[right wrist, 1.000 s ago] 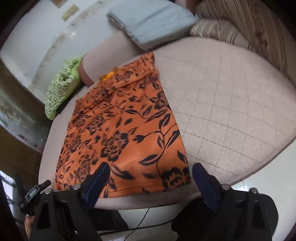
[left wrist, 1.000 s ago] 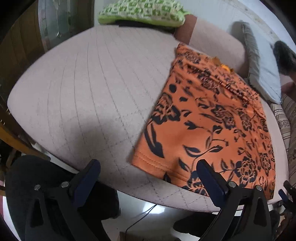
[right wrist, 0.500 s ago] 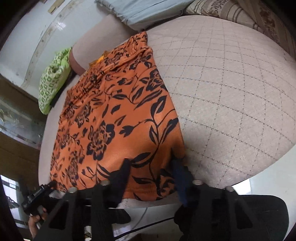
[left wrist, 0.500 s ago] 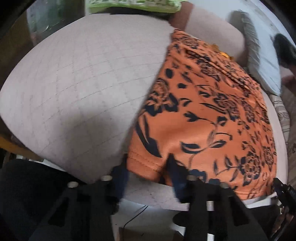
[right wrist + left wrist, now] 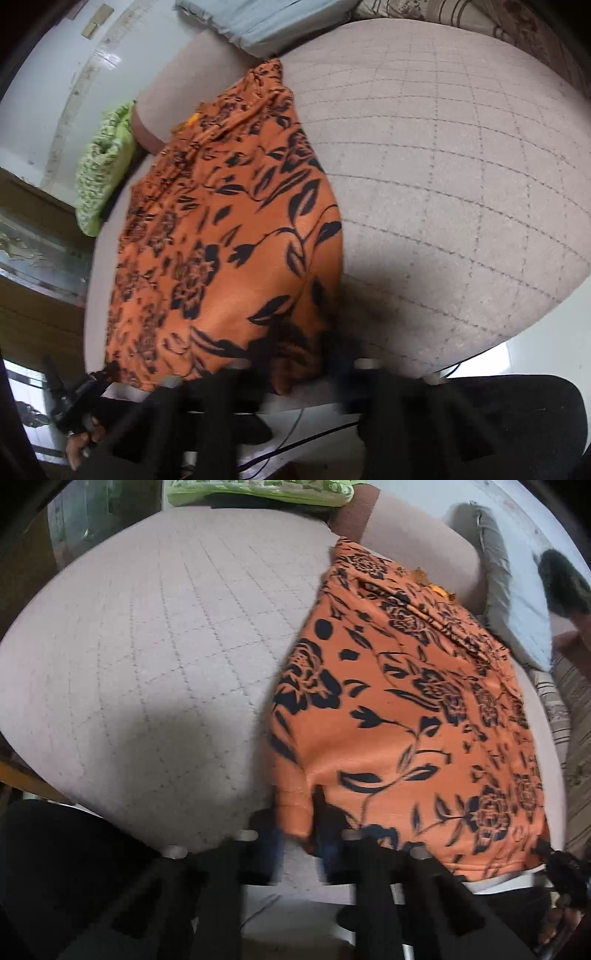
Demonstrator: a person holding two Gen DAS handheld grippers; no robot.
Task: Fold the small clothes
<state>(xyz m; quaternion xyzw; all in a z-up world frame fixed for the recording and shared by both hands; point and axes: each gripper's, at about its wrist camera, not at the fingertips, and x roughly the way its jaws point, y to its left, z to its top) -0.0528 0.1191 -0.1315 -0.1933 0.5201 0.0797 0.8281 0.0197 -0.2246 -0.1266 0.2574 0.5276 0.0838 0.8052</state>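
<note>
Two hand-held grippers, left hand-held gripper (image 5: pixel 297 834) and right hand-held gripper (image 5: pixel 295 363), are closing on the near corners of the orange garment (image 5: pixel 406 738) at lower centre of the cushion (image 5: pixel 147 664), so lifting both corners evenly seems next.

A green patterned cushion (image 5: pixel 258 489) lies beyond the quilted mattress (image 5: pixel 147 657).

no readable text, labels or signs anywhere
</note>
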